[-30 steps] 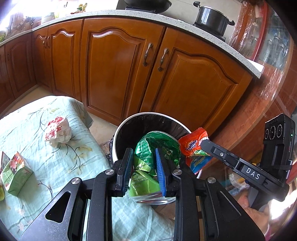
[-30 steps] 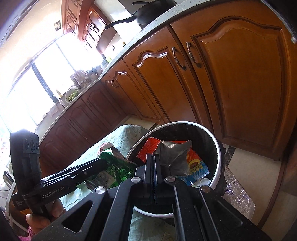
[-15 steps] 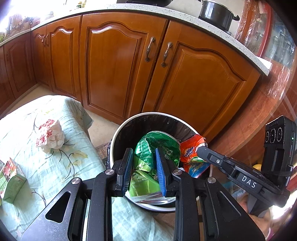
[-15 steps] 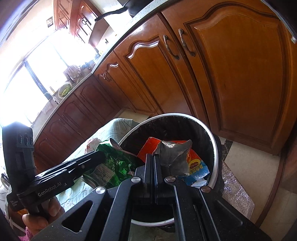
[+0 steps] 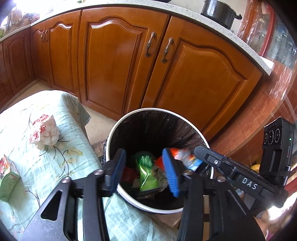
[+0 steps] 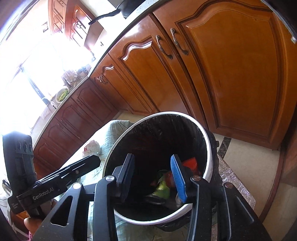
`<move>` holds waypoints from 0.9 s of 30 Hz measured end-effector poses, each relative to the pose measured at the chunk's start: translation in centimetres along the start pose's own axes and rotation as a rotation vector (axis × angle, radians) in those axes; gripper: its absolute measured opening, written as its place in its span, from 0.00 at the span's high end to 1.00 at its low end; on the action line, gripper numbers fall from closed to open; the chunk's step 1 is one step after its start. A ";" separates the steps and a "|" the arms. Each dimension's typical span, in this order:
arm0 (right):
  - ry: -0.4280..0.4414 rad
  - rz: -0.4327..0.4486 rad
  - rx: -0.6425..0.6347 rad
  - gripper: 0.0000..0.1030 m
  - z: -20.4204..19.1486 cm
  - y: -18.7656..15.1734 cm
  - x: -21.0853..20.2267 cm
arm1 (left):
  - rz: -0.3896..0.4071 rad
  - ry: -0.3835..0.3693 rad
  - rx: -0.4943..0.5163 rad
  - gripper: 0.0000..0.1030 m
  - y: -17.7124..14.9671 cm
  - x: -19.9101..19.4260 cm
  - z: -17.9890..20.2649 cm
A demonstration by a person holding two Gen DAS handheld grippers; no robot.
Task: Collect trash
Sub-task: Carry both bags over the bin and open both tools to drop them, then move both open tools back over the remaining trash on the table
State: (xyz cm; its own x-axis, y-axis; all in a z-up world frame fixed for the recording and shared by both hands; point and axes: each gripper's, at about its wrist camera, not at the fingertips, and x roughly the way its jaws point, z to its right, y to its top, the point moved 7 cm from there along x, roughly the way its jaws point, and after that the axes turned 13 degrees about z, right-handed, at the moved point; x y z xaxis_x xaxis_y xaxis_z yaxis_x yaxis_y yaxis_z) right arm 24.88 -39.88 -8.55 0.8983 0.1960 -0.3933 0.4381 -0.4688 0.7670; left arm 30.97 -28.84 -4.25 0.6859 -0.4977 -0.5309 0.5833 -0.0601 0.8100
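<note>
A white-rimmed trash bin with a black liner stands beside the table; it also shows in the right wrist view. My left gripper is open and empty over the bin. A green wrapper lies blurred inside, with an orange wrapper beside it. My right gripper is open and empty over the bin, above the green wrapper and red wrapper. A crumpled red-and-white paper ball and a green carton lie on the table.
The table has a pale green floral cloth. Wooden cabinet doors stand close behind the bin. A black pot sits on the counter. The right gripper's body reaches in at the bin's right.
Both grippers have opened over the bin. The green wrapper has left my left gripper and the orange wrapper has left my right gripper; both now sit in the bin.
</note>
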 end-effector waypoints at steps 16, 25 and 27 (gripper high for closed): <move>0.112 0.013 -0.053 0.12 -7.2 -3.6 -1.8 | 0.034 0.087 -0.126 0.48 -4.4 -7.8 -7.5; 0.177 -0.054 -0.098 0.12 -12.2 -7.5 -0.8 | 0.043 0.145 -0.206 0.48 -7.1 -12.0 -12.5; 0.187 -0.068 -0.108 0.12 -13.1 -8.3 -0.6 | 0.048 0.162 -0.226 0.48 -7.6 -12.9 -13.6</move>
State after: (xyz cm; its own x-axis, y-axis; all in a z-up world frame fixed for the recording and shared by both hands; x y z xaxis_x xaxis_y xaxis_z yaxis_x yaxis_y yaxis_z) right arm 21.10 -24.86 -8.05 0.8526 0.3852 -0.3530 0.4903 -0.3562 0.7955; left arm 23.58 -10.22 -6.94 0.7649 -0.3496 -0.5410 0.6184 0.1635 0.7687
